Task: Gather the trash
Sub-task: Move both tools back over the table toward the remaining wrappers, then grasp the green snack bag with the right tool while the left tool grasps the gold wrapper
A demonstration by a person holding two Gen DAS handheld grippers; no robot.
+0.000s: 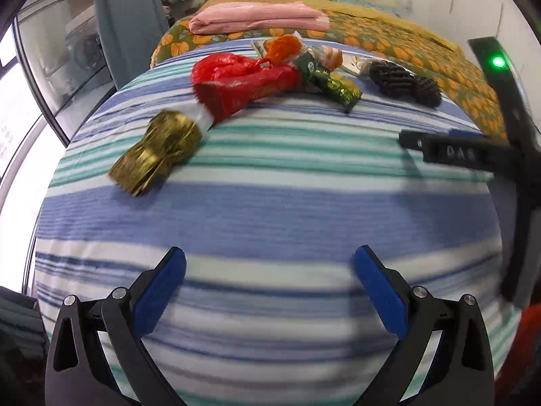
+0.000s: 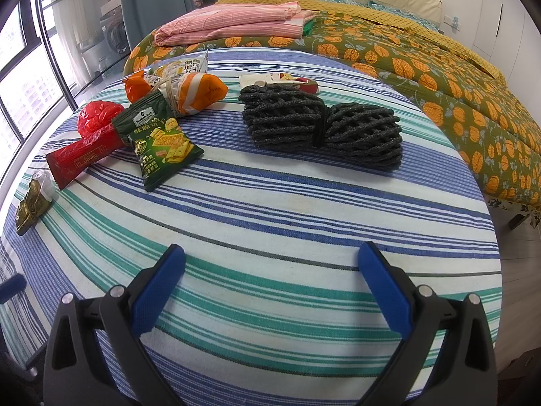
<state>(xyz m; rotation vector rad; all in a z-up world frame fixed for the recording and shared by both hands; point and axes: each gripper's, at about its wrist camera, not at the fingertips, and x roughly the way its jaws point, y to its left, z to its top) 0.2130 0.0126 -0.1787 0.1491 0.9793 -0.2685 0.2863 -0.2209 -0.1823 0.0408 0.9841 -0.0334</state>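
Green cracker bag (image 2: pixel 162 142): "Member's Mark" logo, Chinese characters
White snack bag (image 2: pixel 182 67): "400", Chinese characters
Right tongs' arm (image 1: pixel 460 151): letters, blurred

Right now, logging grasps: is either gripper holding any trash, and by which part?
Nothing is held. The left gripper and right gripper are both open above the striped cloth.

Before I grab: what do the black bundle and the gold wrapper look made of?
Black bundle: likely soft foam netting, matte, with an open diamond mesh, cinched by a band. Gold wrapper: likely thin metallic foil or film, shiny and crinkled.
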